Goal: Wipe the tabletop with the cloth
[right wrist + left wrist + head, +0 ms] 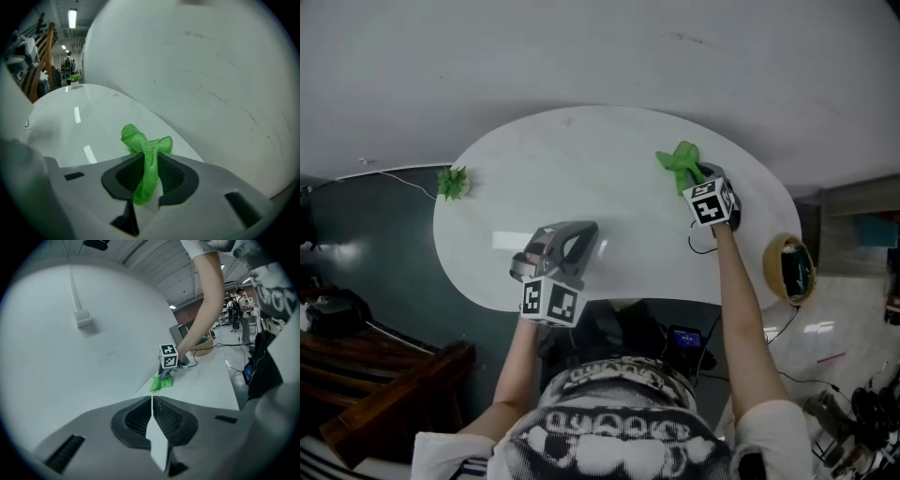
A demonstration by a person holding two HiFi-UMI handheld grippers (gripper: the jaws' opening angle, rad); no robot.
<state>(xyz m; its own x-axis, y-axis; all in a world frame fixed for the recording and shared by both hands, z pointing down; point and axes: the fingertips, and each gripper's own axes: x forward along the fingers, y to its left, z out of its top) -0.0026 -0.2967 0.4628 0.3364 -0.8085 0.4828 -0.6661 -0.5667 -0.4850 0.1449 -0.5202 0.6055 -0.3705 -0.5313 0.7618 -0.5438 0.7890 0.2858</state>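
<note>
Nearest to me, my left gripper [565, 246] sits just inside the near edge of the white oval tabletop [581, 169]. Its jaws are pressed together with nothing between them. Ahead of it the middle of the table is bare white surface, open all the way to the left end and to the far rim.

Farther out on my right, my right gripper [705, 187] is clamped on the green cloth [680, 159]. A twisted strip runs down between the jaws and a bunched end pokes out past the tips. In the left gripper view the cloth [161, 382] rests on the tabletop, close to the far edge where the table meets the pale wall [600, 47]. A thin dark cable [701, 248] loops on the table just behind that gripper.

At the left rim, well apart from both grippers, sits a small green spiky tuft [453, 182].

Past the right end of the table is one round basket [772, 262]; something dark lies inside, and I cannot tell what.

The count: two grippers, one cloth, one tuft, one basket, one cable.
</note>
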